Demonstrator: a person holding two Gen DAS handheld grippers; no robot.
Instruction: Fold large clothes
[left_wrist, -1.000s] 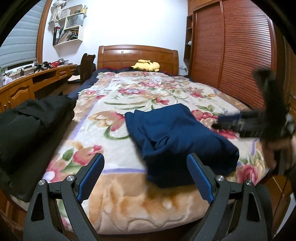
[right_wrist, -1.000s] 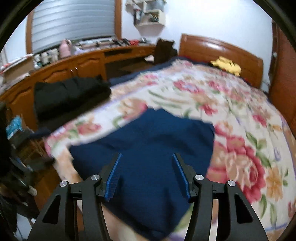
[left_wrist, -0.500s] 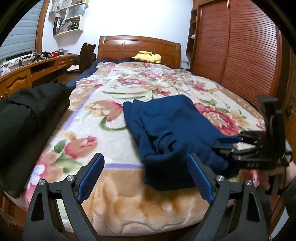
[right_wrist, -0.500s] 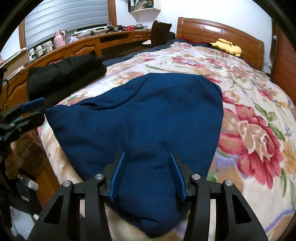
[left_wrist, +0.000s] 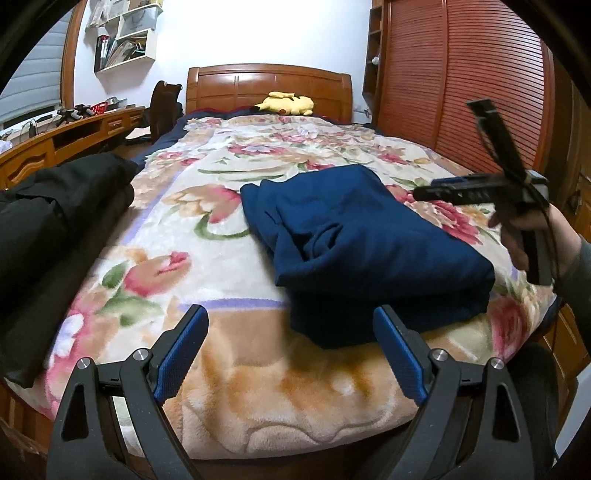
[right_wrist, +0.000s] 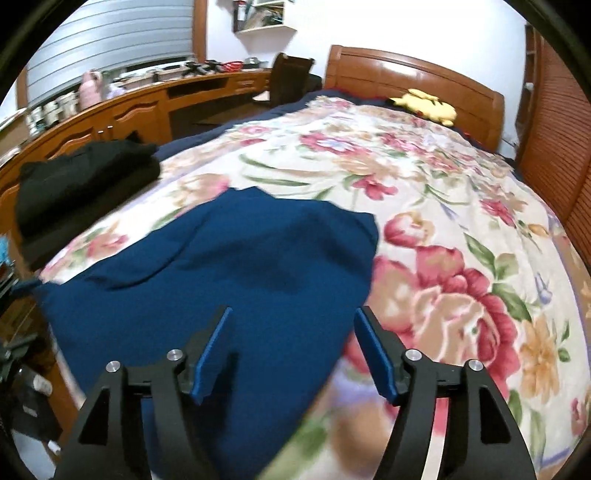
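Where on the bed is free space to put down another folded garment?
The floral blanket is bare between the black clothes on the left and the folded blue garment. It is also bare from the blue garment up to the yellow plush toy. The near right corner is crowded: the blue garment and right claw.

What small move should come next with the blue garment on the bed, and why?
Probably lower the left hand-held gripper onto the near edge of the blue garment to tidy it: its front fold looks rumpled and uneven. The right hand-held gripper, jaws opening, grips nothing.
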